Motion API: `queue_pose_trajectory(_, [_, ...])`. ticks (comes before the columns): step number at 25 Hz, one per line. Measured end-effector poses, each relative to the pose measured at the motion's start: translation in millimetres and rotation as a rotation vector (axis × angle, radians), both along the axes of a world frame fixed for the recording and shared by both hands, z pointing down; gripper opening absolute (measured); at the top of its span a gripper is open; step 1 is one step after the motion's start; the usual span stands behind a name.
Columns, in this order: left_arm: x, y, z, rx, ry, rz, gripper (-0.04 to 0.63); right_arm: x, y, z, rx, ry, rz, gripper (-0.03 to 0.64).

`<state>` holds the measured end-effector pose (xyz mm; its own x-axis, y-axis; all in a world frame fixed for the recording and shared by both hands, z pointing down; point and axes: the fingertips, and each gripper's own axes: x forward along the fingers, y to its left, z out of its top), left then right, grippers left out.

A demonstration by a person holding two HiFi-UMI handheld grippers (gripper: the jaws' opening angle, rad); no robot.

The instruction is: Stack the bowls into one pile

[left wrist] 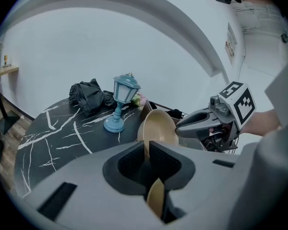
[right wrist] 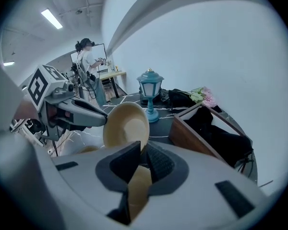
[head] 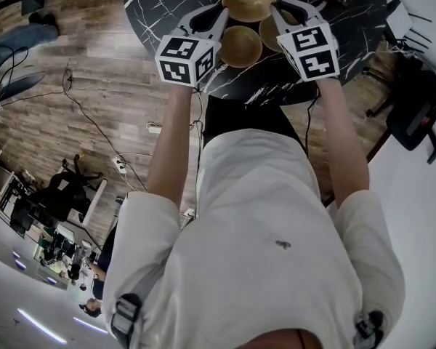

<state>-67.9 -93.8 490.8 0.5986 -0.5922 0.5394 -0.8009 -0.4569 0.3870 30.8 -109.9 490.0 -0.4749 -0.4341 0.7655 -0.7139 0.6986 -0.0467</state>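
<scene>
Three tan bowls are on or over the black marble table (head: 160, 6). The farthest bowl (head: 248, 0) is tilted up between my two grippers. My left gripper (head: 219, 14) is shut on its left rim, and my right gripper (head: 276, 13) is shut on its right rim. In the left gripper view the bowl (left wrist: 158, 127) stands on edge in the left gripper (left wrist: 147, 153), with the right gripper (left wrist: 206, 123) at its far side. The right gripper view shows the same bowl (right wrist: 127, 124) in the right gripper (right wrist: 141, 155). Two more bowls (head: 240, 46) (head: 271, 33) lie below, side by side.
A blue lantern lamp (left wrist: 120, 104) and a black bundle (left wrist: 89, 96) stand at the table's far side. A wooden box (right wrist: 206, 133) with dark cloth in it and pink flowers (right wrist: 204, 96) sit to the right. Cables and chairs lie on the floor (head: 94, 122).
</scene>
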Motion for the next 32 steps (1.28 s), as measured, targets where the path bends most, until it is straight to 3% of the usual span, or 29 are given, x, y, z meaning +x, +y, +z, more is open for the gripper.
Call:
queue_pose_trajectory(16, [37.8, 12.4, -22.2, 0.006, 0.007, 0.077, 0.018, 42.1, 22.8, -22.7, 0.005, -0.043, 0.075, 0.031])
queue_pose_trajectory(32, [79.2, 38.9, -13.1, -0.051, -0.007, 0.183, 0.012, 84.7, 67.7, -9.4, -0.058, -0.049, 0.166, 0.021])
